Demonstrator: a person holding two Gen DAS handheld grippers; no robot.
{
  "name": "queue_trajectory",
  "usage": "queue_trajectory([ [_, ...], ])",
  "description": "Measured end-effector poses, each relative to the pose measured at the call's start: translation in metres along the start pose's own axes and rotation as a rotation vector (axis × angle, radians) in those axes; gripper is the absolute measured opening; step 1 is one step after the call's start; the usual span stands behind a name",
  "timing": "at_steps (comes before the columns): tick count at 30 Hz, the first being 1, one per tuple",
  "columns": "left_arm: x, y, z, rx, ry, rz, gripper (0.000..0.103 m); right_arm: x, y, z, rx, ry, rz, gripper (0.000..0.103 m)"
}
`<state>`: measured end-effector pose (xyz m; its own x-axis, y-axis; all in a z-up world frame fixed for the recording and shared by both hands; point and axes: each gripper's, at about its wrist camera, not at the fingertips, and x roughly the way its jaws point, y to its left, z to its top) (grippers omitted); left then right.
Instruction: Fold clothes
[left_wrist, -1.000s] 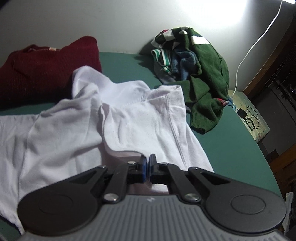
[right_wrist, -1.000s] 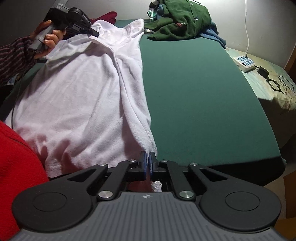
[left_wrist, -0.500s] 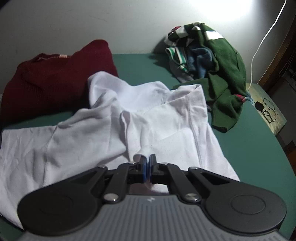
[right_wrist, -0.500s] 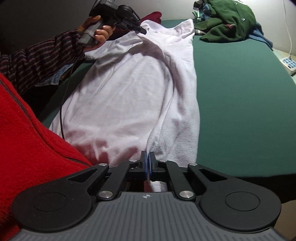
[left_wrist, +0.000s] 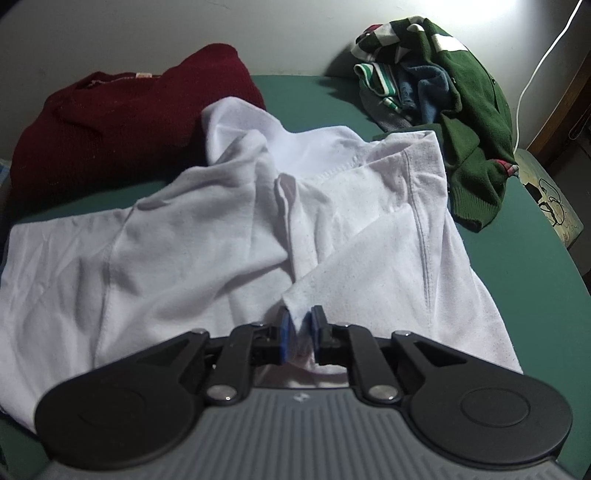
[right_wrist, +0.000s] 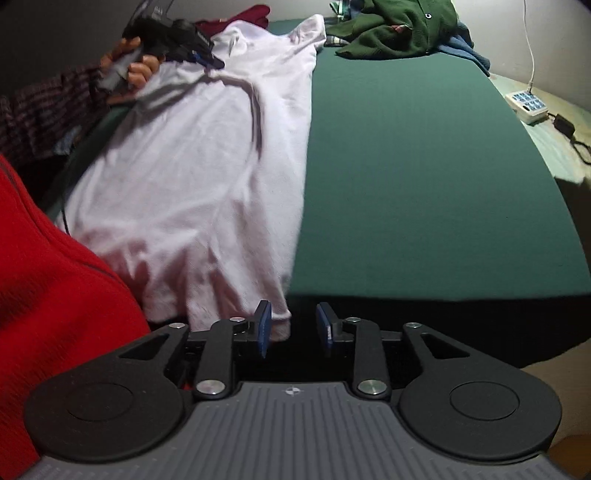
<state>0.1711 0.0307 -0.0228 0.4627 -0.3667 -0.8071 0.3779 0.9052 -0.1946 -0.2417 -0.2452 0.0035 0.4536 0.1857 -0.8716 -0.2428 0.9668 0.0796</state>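
The white shirt (right_wrist: 207, 177) lies lengthwise along the left side of the green table (right_wrist: 424, 177), one long side folded in so its edge runs straight down the middle. A moment ago you had both ends pinched shut; now both tools are letting go. Your right gripper (right_wrist: 293, 328) is opening, its jaws well apart, with the hem corner beside the left pad but no longer pressed. Your left gripper (left_wrist: 298, 334) is only starting to part, and a ridge of shoulder cloth sits in the narrow gap between its pads. I'd judge this lengthwise fold is laid; the dark red sweater (left_wrist: 129, 118) and green pile (left_wrist: 465, 110) wait behind
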Motion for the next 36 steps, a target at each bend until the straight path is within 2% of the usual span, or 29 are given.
queue_trajectory([
  [2,-0.014,-0.002,-0.006,0.004,-0.018,-0.019,0.007,0.008,0.0,-0.004,-0.033,0.02,0.018,0.036],
  [4,-0.03,-0.009,-0.014,0.028,-0.036,-0.044,0.007,0.017,-0.001,-0.005,-0.008,0.016,0.052,0.037],
  [6,-0.044,-0.017,-0.023,0.055,-0.053,-0.066,0.011,0.026,-0.004,-0.004,0.025,0.008,0.071,0.037],
  [9,-0.057,-0.03,-0.039,0.075,-0.046,-0.13,0.025,0.038,-0.008,-0.004,0.073,0.009,0.11,0.037],
  [10,-0.057,-0.035,-0.044,0.078,-0.034,-0.157,0.028,0.041,-0.01,-0.005,0.089,0.015,0.123,0.035],
  [12,-0.056,-0.047,-0.054,0.093,-0.013,-0.188,0.028,0.045,-0.014,-0.004,0.128,0.039,0.157,0.018],
  [13,-0.053,-0.053,-0.059,0.102,0.002,-0.209,0.028,0.045,-0.015,-0.004,0.142,0.051,0.174,0.006],
  [17,-0.042,-0.076,-0.081,0.123,0.092,-0.327,0.028,0.032,-0.014,-0.004,0.116,0.1,0.214,0.005],
  [20,-0.038,-0.092,-0.097,0.15,0.138,-0.387,0.028,0.021,-0.019,-0.007,0.083,0.135,0.193,0.004],
  [23,-0.034,-0.101,-0.107,0.15,0.17,-0.433,0.03,0.028,-0.026,-0.007,0.102,0.162,0.119,0.005],
  [26,-0.03,-0.103,-0.104,0.134,0.166,-0.429,0.032,0.03,-0.026,0.0,0.066,0.216,0.081,0.015],
  [28,-0.028,-0.101,-0.096,0.101,0.144,-0.421,0.039,0.015,-0.025,0.01,0.034,0.156,0.068,0.017],
  [33,-0.018,-0.102,-0.083,0.076,0.136,-0.418,0.04,-0.002,-0.013,0.045,0.027,-0.016,0.169,0.018],
  [36,-0.012,-0.107,-0.081,0.087,0.148,-0.425,0.04,0.023,0.006,0.053,-0.057,-0.024,0.167,0.022],
])
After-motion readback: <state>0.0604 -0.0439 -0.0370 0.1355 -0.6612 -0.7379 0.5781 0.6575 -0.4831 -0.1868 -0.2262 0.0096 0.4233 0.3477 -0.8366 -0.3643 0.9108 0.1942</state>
